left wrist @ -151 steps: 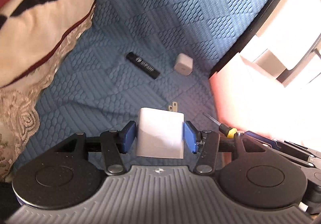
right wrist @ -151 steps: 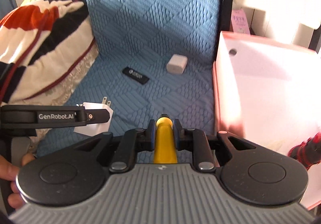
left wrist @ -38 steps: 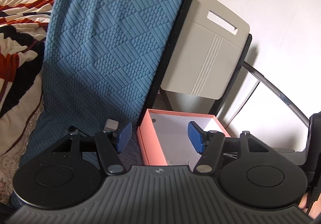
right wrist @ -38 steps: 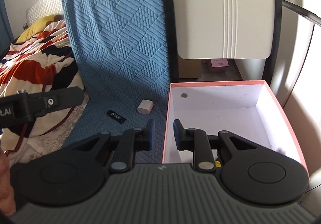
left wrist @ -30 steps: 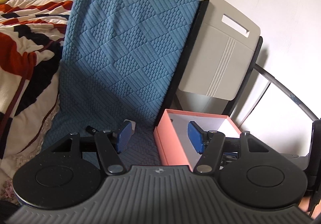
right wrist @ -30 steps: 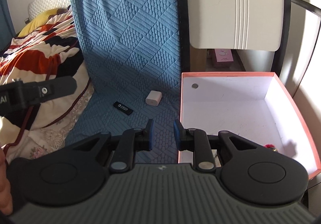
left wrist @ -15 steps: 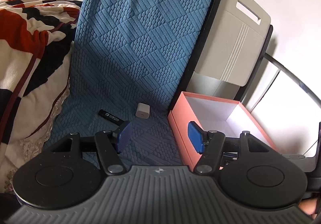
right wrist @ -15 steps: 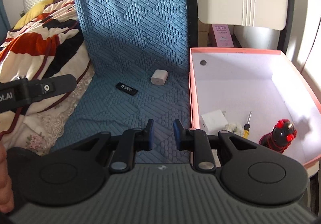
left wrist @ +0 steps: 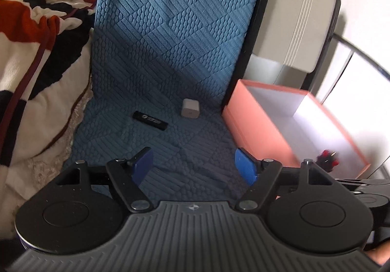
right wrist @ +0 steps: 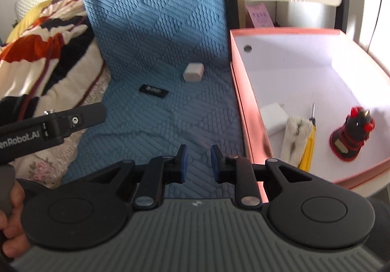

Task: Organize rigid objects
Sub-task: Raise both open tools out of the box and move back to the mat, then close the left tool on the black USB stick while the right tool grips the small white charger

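Two small items left on the blue quilted cover, both ahead of empty grippers

The pink box (right wrist: 246,111) is seen at the right, already holding a charger, screwdriver and figurine. On the blue quilted cover (left wrist: 170,52), the black stick (left wrist: 150,121) is laid far and left of the left gripper (left wrist: 193,166), its long axis slanting from far-left to near-right; the small white adapter (left wrist: 190,108) sits just right of it. The left gripper is judged nearer; its jaws are opening, nothing between them. The right gripper (right wrist: 197,161) is pressed nearly together, empty.

black bar (left wrist: 150,121) lettering unreadable (too small)
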The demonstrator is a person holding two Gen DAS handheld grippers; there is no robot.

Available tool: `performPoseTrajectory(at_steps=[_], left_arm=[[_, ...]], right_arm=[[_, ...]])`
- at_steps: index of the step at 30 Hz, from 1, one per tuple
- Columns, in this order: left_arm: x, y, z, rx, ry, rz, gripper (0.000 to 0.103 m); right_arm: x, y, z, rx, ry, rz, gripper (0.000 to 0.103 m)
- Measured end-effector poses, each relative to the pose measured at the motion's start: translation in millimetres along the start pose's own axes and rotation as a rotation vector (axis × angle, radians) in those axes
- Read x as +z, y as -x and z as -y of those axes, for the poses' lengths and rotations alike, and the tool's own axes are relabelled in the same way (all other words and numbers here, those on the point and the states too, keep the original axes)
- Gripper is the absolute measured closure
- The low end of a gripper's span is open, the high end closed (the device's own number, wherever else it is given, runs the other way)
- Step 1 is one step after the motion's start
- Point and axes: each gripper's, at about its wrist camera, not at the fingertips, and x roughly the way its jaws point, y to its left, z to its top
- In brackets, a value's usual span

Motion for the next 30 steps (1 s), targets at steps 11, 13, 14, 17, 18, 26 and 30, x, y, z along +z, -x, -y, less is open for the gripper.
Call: performPoseTrajectory(at_steps=[11, 13, 14, 17, 18, 26, 30], left_arm=[[14.4, -33.8, -19.7, 0.007, -0.013, 0.027, 0.022], [16.2, -41.3, -26.0, 0.027, -0.007, 0.009, 0.022], [16.4, -44.0, -29.3, 0.034, -0.007, 0.009, 0.022], [19.3, -54.5, -38.3, 0.053, 0.026, -0.005, 0.022], [21.8, -58.1, -40.2, 0.049, 0.036, -0.009, 0.022], [38.1, -94.7, -60.5, 0.042, 0.077, -0.039, 0.022], [46.0, -105.4, -74.9, 0.017, 0.114, -0.036, 0.022]], right_arm=[[16.3, -26.6, 3.8, -0.021, 0.025, 0.014, 0.079], [21.4, -32.7, 2.3, -0.03, 0.032, 0.021, 0.078], [23.9, -35.2, 2.6, -0.024, 0.03, 0.025, 0.078], [29.5, -44.1, 0.4, -0.007, 0.032, 0.036, 0.078], [31.0, -48.0, -0.5, -0.001, 0.035, 0.038, 0.078], [58.0, -84.1, -2.3, 0.043, 0.019, 0.035, 0.078], [67.9, -96.0, -3.5, 0.057, 0.031, 0.043, 0.078]])
